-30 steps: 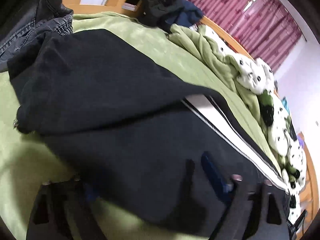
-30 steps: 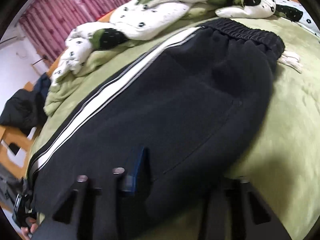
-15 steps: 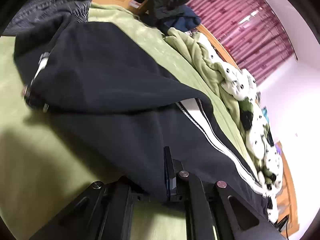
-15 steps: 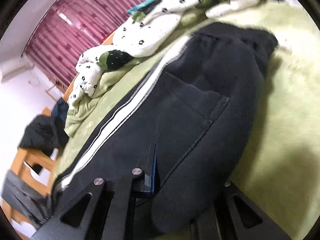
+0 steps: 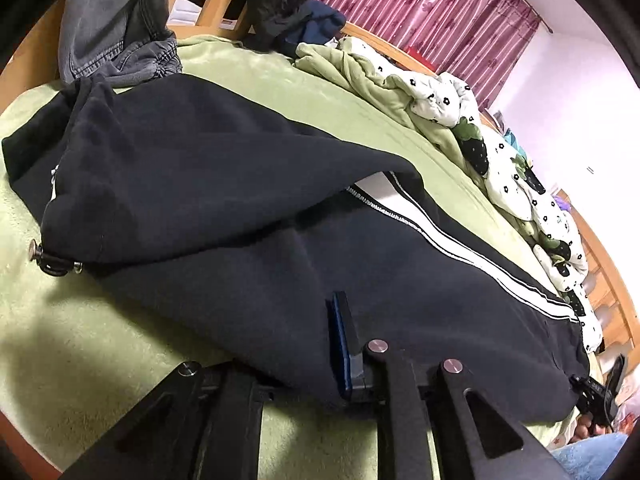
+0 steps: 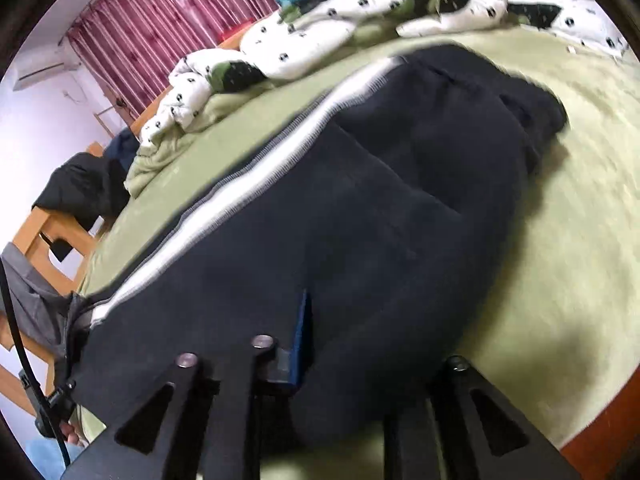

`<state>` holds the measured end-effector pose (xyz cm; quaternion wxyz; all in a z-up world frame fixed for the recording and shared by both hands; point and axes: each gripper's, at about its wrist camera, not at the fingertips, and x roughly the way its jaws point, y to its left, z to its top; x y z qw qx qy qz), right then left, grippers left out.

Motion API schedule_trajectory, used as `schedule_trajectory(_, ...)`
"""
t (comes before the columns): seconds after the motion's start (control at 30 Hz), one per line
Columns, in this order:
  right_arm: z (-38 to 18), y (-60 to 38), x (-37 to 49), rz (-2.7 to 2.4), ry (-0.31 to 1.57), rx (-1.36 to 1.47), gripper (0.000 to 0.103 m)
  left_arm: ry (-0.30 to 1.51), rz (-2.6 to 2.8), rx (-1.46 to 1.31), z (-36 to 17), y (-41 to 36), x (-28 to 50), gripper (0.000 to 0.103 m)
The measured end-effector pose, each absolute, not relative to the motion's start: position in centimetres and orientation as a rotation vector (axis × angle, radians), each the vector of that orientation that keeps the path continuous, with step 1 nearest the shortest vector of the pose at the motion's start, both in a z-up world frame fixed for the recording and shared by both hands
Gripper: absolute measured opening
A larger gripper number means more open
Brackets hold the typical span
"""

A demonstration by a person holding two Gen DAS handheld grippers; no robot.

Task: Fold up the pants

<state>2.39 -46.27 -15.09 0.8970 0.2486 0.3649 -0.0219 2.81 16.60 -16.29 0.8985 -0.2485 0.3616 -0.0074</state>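
Note:
Black pants (image 5: 248, 216) with a white side stripe (image 5: 472, 256) lie along a green bed, their leg end folded back over themselves at the left. My left gripper (image 5: 292, 364) is shut on the near edge of the pants, the cloth bunched between the fingers. In the right wrist view the same pants (image 6: 380, 216) run to the waistband (image 6: 532, 96) at the far right. My right gripper (image 6: 360, 356) is shut on the near edge of the pants there, the cloth draped between its fingers.
The green bedsheet (image 5: 80, 360) surrounds the pants. Grey jeans (image 5: 116, 24) hang over the wooden bed frame (image 5: 216, 8) at the far left. A white patterned duvet (image 6: 320, 32) lies heaped along the far side. Dark clothes (image 5: 280, 4) sit by the frame. Red curtains (image 5: 420, 4) hang behind.
Both grippers closed on the near edge of the pants and lifted it a little. The folded leg end has shifted, and the right view is blurred by motion.

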Motion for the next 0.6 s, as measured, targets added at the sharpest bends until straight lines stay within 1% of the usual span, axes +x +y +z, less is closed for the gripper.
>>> schedule_trajectory(0.03, -14.8, -46.8, 1.7, -0.068, 0.726, 0.519, 0.030, 0.762, -0.018, -0.515, -16.0, 16.6, 3.0, 0.017)
schedule_trajectory(0.1, -14.0, -48.1, 1.0, -0.152, 0.667, 0.504, 0.050, 0.791, -0.032, -0.495, -15.6, 16.6, 3.2, 0.022)
schedule_trajectory(0.13, -13.9, -48.8, 1.1, -0.177, 0.655, 0.505, 0.054, 0.796, -0.039, -0.488, -15.6, 16.6, 3.0, 0.025)
schedule_trajectory(0.17, -13.9, -49.4, 1.5, -0.193, 0.652, 0.513, 0.055, 0.797, -0.039, -0.478, -15.4, 16.7, 2.7, 0.031)
schedule_trajectory(0.2, -14.0, -50.6, 2.3, -0.210, 0.656, 0.543, 0.055, 0.792, -0.038, -0.470, -15.3, 16.7, 2.2, 0.033)
schedule_trajectory(0.27, -14.4, -52.5, 3.8, -0.224, 0.642, 0.611, 0.055, 0.777, -0.027, -0.453, -15.0, 16.5, 0.9, 0.045)
schedule_trajectory(0.33, -14.8, -54.1, 5.5, -0.245, 0.632, 0.667, 0.055, 0.759, 0.015, -0.440, -14.5, 16.5, -0.8, 0.053)
schedule_trajectory(0.37, -14.7, -54.8, 6.4, -0.250, 0.637, 0.685, 0.050, 0.752, 0.034, -0.432, -14.2, 16.6, -1.6, 0.054)
schedule_trajectory(0.4, -14.4, -55.3, 7.7, -0.272, 0.658, 0.664, 0.040, 0.748, 0.055, -0.419, -13.9, 16.6, -2.0, 0.054)
schedule_trajectory(0.47, -13.0, -55.3, 8.9, -0.258, 0.630, 0.606, 0.034, 0.725, 0.108, -0.382, -13.0, 17.0, -3.2, 0.054)
schedule_trajectory(0.53, -12.2, -55.4, 9.0, -0.237, 0.594, 0.586, 0.035, 0.684, 0.150, -0.351, -11.9, 17.5, -4.0, 0.054)
schedule_trajectory(0.57, -12.5, -55.2, 9.4, -0.256, 0.630, 0.560, 0.037, 0.680, 0.165, -0.339, -11.7, 17.8, -4.1, 0.054)
schedule_trajectory(0.6, -13.1, -54.9, 9.8, -0.281, 0.683, 0.531, 0.042, 0.682, 0.200, -0.314, -11.5, 18.1, -3.9, 0.054)
